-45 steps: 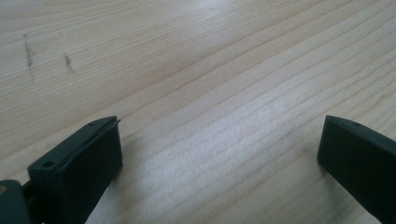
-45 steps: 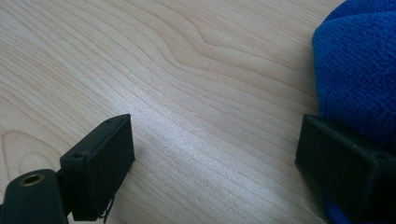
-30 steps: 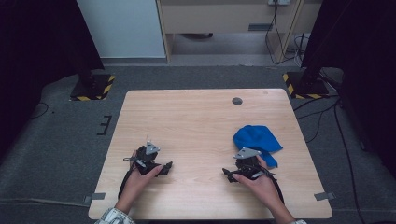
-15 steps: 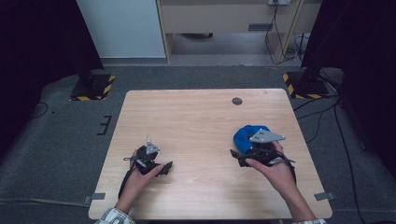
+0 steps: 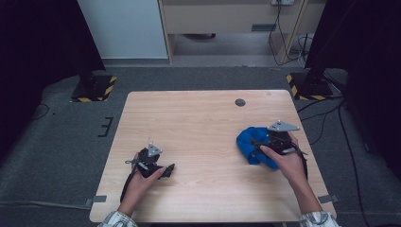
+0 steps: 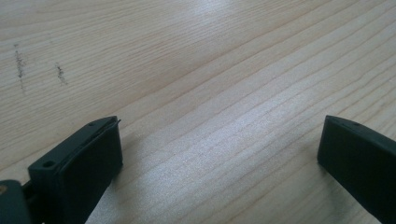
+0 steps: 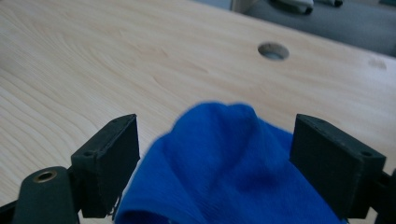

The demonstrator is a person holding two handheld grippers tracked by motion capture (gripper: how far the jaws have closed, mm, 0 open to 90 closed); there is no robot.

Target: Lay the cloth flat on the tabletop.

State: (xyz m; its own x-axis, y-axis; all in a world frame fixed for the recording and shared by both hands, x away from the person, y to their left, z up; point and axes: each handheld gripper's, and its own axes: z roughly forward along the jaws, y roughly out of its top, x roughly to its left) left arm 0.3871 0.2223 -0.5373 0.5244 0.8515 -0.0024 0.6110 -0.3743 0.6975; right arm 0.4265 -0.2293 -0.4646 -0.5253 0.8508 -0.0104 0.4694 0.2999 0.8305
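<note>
A crumpled blue cloth (image 5: 253, 145) lies on the wooden counter (image 5: 203, 123) near its right edge, roughly midway between the far and near edges; the right gripper (image 5: 263, 144) sits over the cloth's right part, held by the person's right hand (image 5: 287, 161), which comes up from the near right corner; in the right gripper view the blue cloth (image 7: 229, 163) bulges up between the two black jaws, which stand wide apart on either side of it, so the right gripper (image 7: 215, 158) is open and straddles the fabric without pinching it; whether the jaw tips touch the cloth at their lower edges cannot be told, as the fabric there is blurred; beyond the cloth in that view a round hole (image 7: 273, 51) shows in the counter, toward the far edge; the same hole (image 5: 240, 102) appears in the high view, far of the cloth and well apart from it.

The left gripper (image 5: 151, 163) rests low over the counter near its near left corner, held by the left hand (image 5: 142, 177), well apart from the cloth; in the left gripper view its jaws are spread wide with bare wood grain between them, so the left gripper (image 6: 219, 144) is open and holds nothing.
</note>
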